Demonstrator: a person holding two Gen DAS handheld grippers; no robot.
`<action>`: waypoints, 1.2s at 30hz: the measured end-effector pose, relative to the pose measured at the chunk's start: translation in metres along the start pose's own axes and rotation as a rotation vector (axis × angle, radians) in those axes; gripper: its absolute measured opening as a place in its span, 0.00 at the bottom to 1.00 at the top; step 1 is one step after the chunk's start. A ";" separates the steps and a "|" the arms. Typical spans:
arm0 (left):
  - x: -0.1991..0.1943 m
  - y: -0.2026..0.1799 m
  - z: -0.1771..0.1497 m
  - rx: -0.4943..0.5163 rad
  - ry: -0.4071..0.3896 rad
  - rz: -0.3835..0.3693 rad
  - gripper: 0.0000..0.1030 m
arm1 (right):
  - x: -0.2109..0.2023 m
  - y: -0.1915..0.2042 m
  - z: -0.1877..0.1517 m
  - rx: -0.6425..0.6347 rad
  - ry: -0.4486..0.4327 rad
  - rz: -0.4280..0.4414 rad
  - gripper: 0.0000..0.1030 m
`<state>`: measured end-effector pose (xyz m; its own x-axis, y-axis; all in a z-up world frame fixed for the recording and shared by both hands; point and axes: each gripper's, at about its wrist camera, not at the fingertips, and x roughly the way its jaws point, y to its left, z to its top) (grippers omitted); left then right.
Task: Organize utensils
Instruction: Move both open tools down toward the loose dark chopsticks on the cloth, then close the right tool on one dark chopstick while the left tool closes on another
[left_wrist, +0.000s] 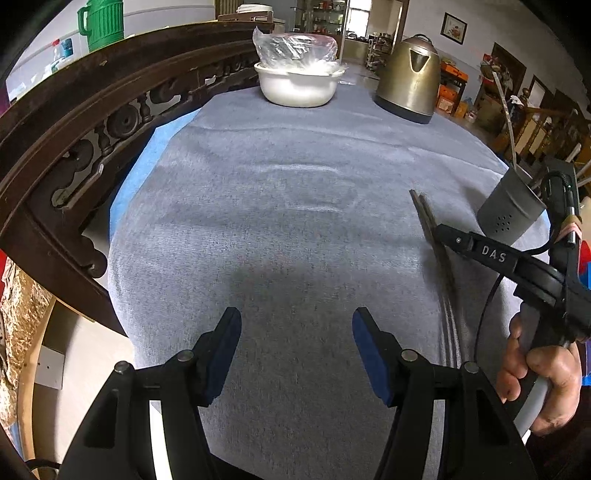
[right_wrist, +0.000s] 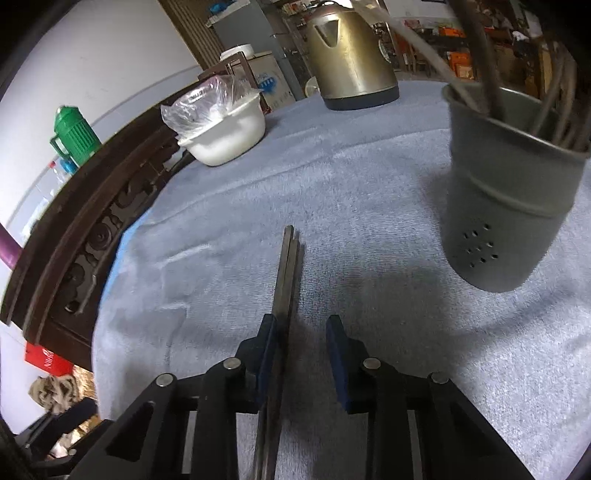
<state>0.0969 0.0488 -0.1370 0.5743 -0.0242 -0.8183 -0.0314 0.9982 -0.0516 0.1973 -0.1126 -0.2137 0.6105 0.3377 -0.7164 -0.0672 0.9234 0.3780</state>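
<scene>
Chopsticks (left_wrist: 436, 243) lie as a dark pair on the grey cloth (left_wrist: 288, 229) covering the tabletop in our left wrist view, running from mid-right down toward the near edge, well to the right of our left tool (left_wrist: 296, 354). That left tool hangs over bare cloth with its blue pads set wide apart and nothing between them. At the right we see the right tool (left_wrist: 443, 234) reaching in over the chopsticks, its black finger printed with the white letters "DAS", and a hand (left_wrist: 543, 380) gripping its handle. Beyond it stands a grey utensil holder (left_wrist: 509, 210) with a cluster of small holes near its base. At the far end of the tabletop sit a white bowl (left_wrist: 299, 88) holding a clear plastic bag and, to its right, a brass-coloured kettle (left_wrist: 410, 77); a green jug (left_wrist: 101, 24) stands behind the carved dark wooden rail (left_wrist: 85, 122). In our right wrist view the chopsticks (right_wrist: 284, 291) run straight up the middle, lying between the right tool's (right_wrist: 301, 358) pads: they sit against the left pad, while a gap remains to the right pad, so the narrow grip is not closed on them. The utensil holder (right_wrist: 506, 206) stands near on the right, with several utensils already upright inside. A red box (right_wrist: 46, 360) at lower left carries white lettering we cannot read.
</scene>
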 end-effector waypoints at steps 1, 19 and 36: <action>0.001 0.000 0.000 -0.001 0.001 -0.001 0.62 | 0.001 0.001 0.000 -0.004 0.001 -0.005 0.30; 0.002 -0.005 -0.001 0.006 0.012 -0.001 0.62 | -0.004 -0.022 0.005 0.085 0.017 0.024 0.29; 0.005 -0.006 0.001 0.026 0.033 -0.032 0.62 | -0.004 -0.021 0.005 -0.018 0.008 -0.077 0.14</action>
<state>0.1007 0.0426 -0.1405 0.5475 -0.0573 -0.8348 0.0077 0.9980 -0.0634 0.2002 -0.1341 -0.2151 0.6083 0.2667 -0.7475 -0.0341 0.9498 0.3111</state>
